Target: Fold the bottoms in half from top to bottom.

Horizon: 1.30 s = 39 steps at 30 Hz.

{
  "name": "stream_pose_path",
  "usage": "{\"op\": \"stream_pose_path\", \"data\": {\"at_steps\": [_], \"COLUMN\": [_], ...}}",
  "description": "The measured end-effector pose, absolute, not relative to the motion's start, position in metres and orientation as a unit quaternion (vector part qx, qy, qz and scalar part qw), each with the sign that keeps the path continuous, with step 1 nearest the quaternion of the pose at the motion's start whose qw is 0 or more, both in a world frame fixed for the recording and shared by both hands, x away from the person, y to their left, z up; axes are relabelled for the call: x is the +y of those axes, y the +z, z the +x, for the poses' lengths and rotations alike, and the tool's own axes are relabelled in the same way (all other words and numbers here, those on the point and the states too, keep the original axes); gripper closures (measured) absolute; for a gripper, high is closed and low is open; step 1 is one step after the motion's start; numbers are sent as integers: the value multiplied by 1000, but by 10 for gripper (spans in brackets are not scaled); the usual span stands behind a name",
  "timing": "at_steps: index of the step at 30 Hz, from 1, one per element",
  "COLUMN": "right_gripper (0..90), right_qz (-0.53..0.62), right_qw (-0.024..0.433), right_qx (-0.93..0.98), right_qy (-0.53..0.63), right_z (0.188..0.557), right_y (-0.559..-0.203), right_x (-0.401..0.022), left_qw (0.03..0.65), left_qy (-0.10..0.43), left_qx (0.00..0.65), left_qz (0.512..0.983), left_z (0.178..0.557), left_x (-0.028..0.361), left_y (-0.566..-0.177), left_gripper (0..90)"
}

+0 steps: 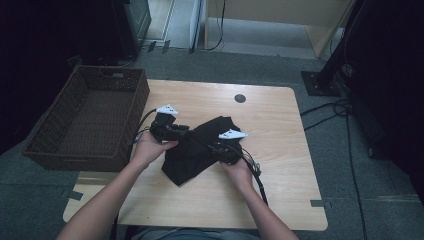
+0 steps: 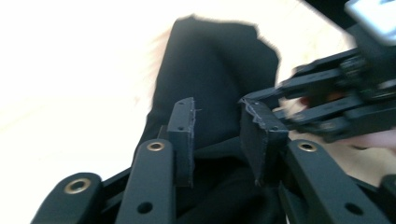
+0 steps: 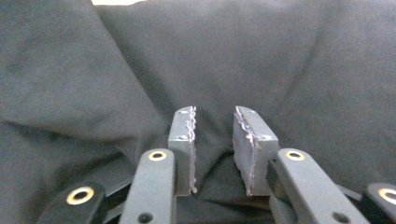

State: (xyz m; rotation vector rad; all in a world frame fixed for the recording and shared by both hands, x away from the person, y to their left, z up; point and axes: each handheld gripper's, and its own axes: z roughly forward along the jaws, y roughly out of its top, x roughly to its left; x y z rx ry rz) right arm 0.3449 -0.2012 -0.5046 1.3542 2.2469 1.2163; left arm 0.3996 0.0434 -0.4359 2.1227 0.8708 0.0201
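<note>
Both claws sit mid-frame on the black cloth point(image 1: 200, 150); left claw point(image 2: 217, 123) apart over it; right claw point(image 3: 214, 135) apart, fabric bunched between.

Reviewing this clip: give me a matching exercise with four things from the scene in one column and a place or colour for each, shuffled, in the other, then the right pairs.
Things:
1. wicker basket
2. black cloth
3. left gripper
4. round dark spot

Places or colours:
A. crumpled at the middle of the table
B. at the cloth's left edge
C. dark brown, at the table's left side
D. on the wood near the table's far edge

Pairs: 1-C, 2-A, 3-B, 4-D
</note>
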Motion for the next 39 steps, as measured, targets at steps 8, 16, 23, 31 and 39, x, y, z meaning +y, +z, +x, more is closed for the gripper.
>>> {"op": "stream_pose_path", "data": {"at_steps": [8, 16, 23, 31, 39], "right_gripper": [681, 690, 666, 690, 751], "right_qz": [465, 457, 460, 445, 455], "right_qw": [121, 140, 181, 172, 176], "right_qx": [779, 779, 755, 781, 783], "right_qy": [402, 406, 431, 402, 386], "right_z": [339, 340, 368, 380, 360], "right_y": [-508, -502, -488, -502, -512], "right_x": [-206, -207, -215, -214, -226], "left_qw": [403, 418, 420, 422, 414], "left_qy": [-13, 2, -2, -3, 12], "left_qx": [338, 339, 343, 344, 342], "left_qz": [850, 843, 840, 839, 844], "left_z": [384, 362, 356, 343, 357], "left_x": [40, 39, 37, 45, 42], "left_y": [-458, -480, -483, -487, -494], "left_gripper": [765, 734, 687, 662, 762]}}
